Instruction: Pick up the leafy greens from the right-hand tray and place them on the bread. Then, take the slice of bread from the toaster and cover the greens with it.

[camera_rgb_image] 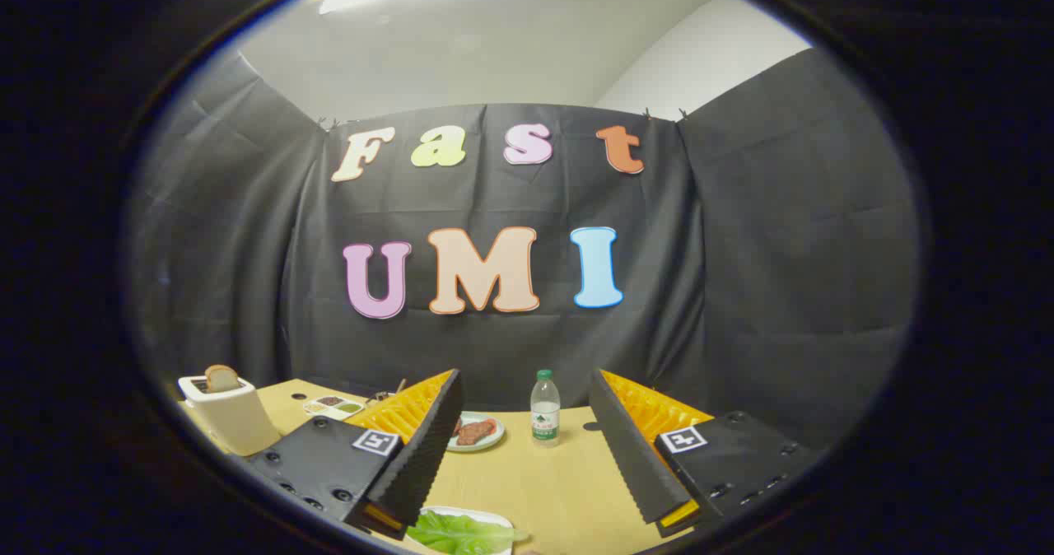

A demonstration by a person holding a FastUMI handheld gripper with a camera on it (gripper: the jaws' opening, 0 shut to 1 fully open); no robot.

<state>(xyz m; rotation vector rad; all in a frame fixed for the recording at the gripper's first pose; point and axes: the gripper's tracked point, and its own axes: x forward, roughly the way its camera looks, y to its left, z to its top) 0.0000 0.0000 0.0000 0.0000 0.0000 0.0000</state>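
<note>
Black cloth backs a tan table, and we're at the very start of things. Right under the gripper, just below and between its fingers, the greens lie untouched on their white tray, close to the left finger. Fingers are spread wide, nothing held, so no pick yet. Ahead of the left finger, partly hidden behind it, sits a plate with something reddish-brown on it; whether bread lies under that, I can't tell from here. Between the fingers and farther off stands a water bottle, upright. Far off beyond the left finger, the toaster carries its bread slice, poking up out of the slot. A small dish sits between toaster and plate. By my read, nothing is done: greens to grab and lay down, then the toast to fetch and set on top.
</note>
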